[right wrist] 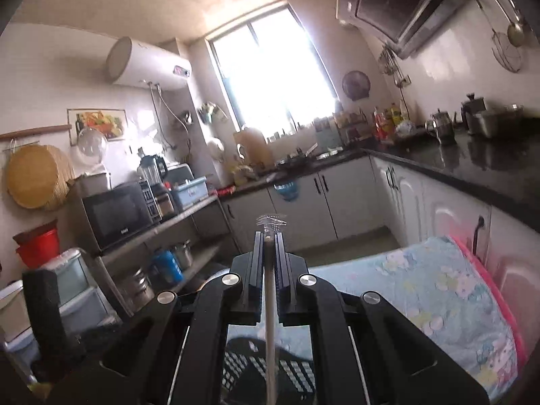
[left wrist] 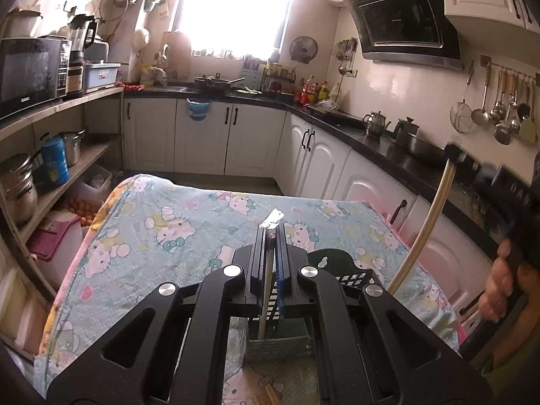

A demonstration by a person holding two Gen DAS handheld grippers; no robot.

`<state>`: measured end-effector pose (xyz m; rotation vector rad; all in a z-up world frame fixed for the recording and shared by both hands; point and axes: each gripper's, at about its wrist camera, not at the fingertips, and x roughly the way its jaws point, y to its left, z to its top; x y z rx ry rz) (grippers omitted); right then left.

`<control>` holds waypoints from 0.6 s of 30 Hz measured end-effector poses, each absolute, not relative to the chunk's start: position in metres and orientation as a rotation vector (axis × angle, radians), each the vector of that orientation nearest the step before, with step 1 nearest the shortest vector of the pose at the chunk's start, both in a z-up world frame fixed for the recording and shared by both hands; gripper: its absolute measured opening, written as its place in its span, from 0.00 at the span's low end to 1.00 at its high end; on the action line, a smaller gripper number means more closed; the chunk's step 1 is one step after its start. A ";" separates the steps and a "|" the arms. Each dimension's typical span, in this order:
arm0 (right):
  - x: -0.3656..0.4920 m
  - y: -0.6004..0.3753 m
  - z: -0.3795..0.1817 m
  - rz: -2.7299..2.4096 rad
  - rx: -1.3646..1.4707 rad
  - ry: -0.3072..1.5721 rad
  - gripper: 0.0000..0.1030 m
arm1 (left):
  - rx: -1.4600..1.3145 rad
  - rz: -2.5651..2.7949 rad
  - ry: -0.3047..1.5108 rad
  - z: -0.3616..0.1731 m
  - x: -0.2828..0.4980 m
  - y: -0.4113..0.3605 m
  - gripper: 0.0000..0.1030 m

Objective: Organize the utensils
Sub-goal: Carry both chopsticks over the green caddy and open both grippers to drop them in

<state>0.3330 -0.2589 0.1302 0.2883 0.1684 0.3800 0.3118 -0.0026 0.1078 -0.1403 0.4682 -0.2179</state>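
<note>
The table (left wrist: 162, 236), draped in a cartoon-print cloth, served as the work surface in a kitchen, so utensils could be sorted away from the counter. A black slotted basket (left wrist: 351, 275) stood on the cloth directly beneath both tools, evidently the receptacle for the sorted items. The left gripper (left wrist: 270, 233) was clenched on a pale, thin utensil (left wrist: 266, 287), its lower end hanging into the basket, apparently for deposit. The right gripper (right wrist: 269, 234) was likewise clenched on a slender white utensil (right wrist: 271, 320), held above the basket. In the left view, a long curved tan handle (left wrist: 425, 222) rose beside the basket, gripped by the right tool.
</note>
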 end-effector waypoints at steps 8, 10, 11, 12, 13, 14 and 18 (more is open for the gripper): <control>0.345 -0.250 0.103 0.315 0.216 0.194 0.06 | -0.144 -0.217 0.493 0.097 0.313 -0.001 0.01; 0.347 -0.250 0.093 0.306 0.220 0.217 0.06 | -0.145 -0.214 0.500 0.095 0.312 0.000 0.01; 0.347 -0.252 0.087 0.303 0.226 0.231 0.06 | -0.146 -0.212 0.505 0.094 0.312 0.002 0.01; 0.347 -0.252 0.084 0.302 0.229 0.239 0.06 | -0.150 -0.210 0.510 0.093 0.312 0.003 0.01; 0.346 -0.253 0.080 0.298 0.232 0.248 0.06 | -0.154 -0.207 0.515 0.092 0.312 0.005 0.01; 0.345 -0.253 0.077 0.296 0.236 0.257 0.06 | -0.157 -0.204 0.518 0.091 0.311 0.005 0.01; 0.337 -0.260 0.065 0.293 0.248 0.298 0.09 | -0.172 -0.193 0.526 0.089 0.307 0.011 0.09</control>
